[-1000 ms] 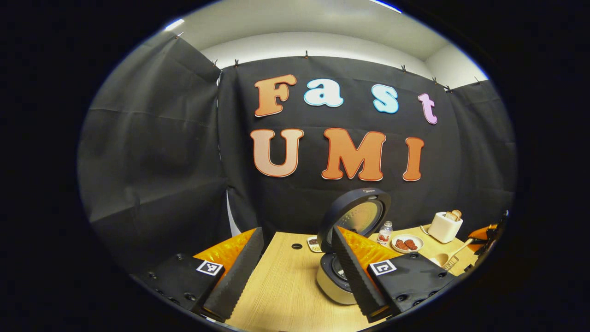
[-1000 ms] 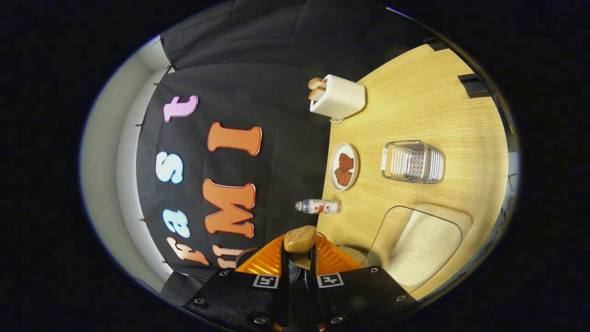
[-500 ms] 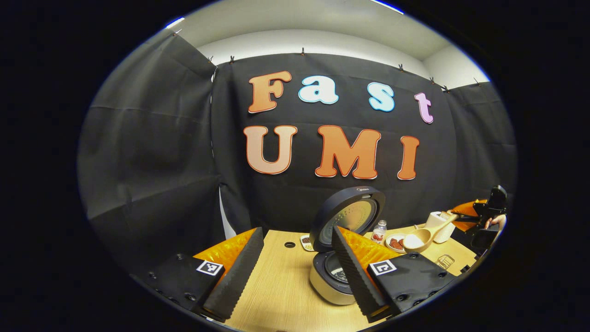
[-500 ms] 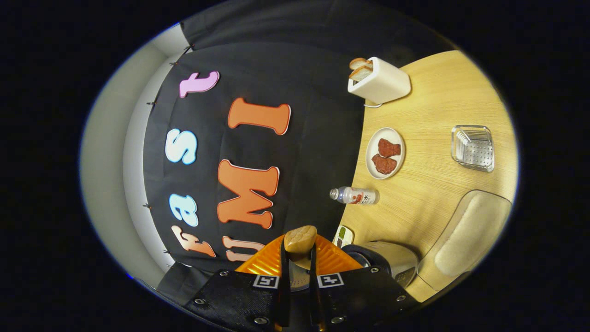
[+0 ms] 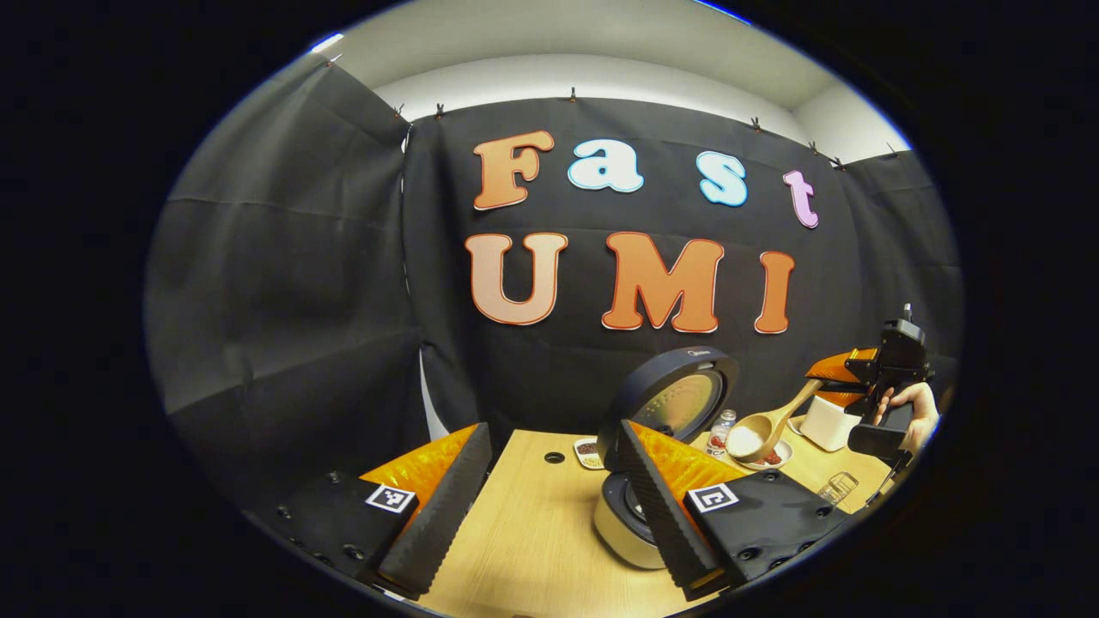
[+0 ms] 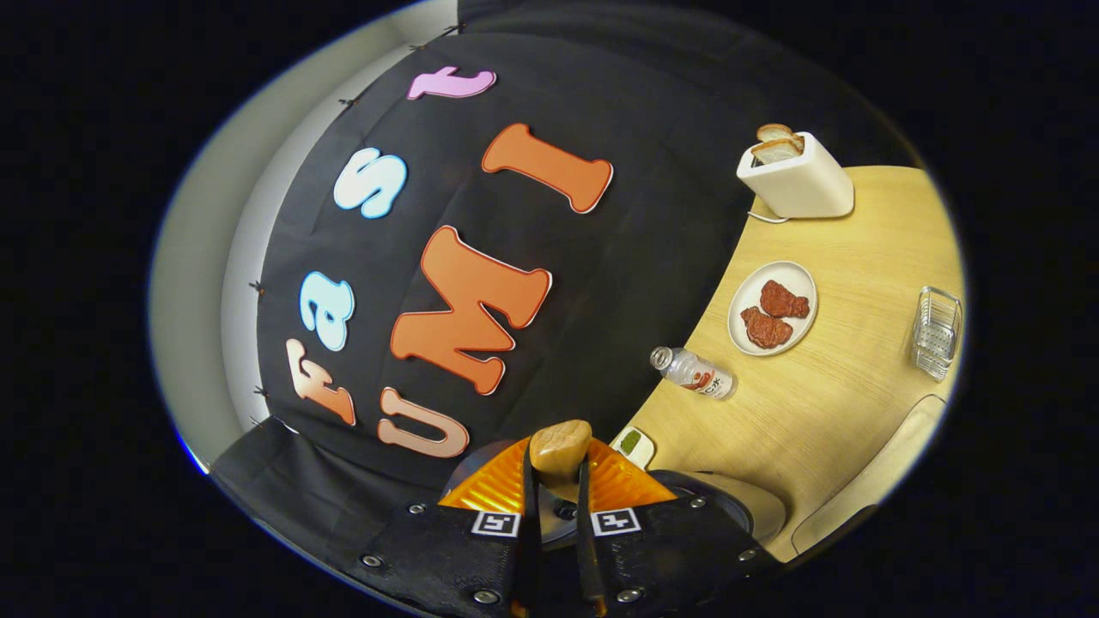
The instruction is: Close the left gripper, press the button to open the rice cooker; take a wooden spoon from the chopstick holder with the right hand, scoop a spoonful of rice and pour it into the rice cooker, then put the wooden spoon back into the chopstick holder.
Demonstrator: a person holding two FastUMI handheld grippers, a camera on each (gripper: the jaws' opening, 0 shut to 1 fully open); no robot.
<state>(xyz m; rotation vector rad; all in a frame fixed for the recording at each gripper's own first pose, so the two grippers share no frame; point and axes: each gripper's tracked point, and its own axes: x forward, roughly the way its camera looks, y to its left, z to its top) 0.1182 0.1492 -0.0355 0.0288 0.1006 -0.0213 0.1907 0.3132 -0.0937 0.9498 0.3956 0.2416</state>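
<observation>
Carrying rice-loaded wooden spoon (image 5: 759,433) nearer open rice cooker (image 5: 640,506), right gripper (image 6: 556,481) clamping handle, left gripper (image 5: 549,506) gaping idle; tipping over pot next.

Pale matt wood-grain table (image 6: 824,412). Wooden spoon (image 5: 760,433), smooth. Rice cooker (image 5: 620,524) glossy, lid (image 5: 674,399) with metallic inner plate. Wire-metal chopstick holder (image 6: 936,330). Glossy white plate (image 6: 745,300). Clear plastic bottle (image 6: 694,373).

quick count: one rice cooker (image 5: 640,506), one wooden spoon (image 5: 764,429), one toaster (image 6: 797,182) with two bread slices (image 6: 777,142), one plate (image 6: 745,296) holding two meat pieces (image 6: 773,313), one bottle (image 6: 694,372), one wire holder (image 6: 936,331)
</observation>
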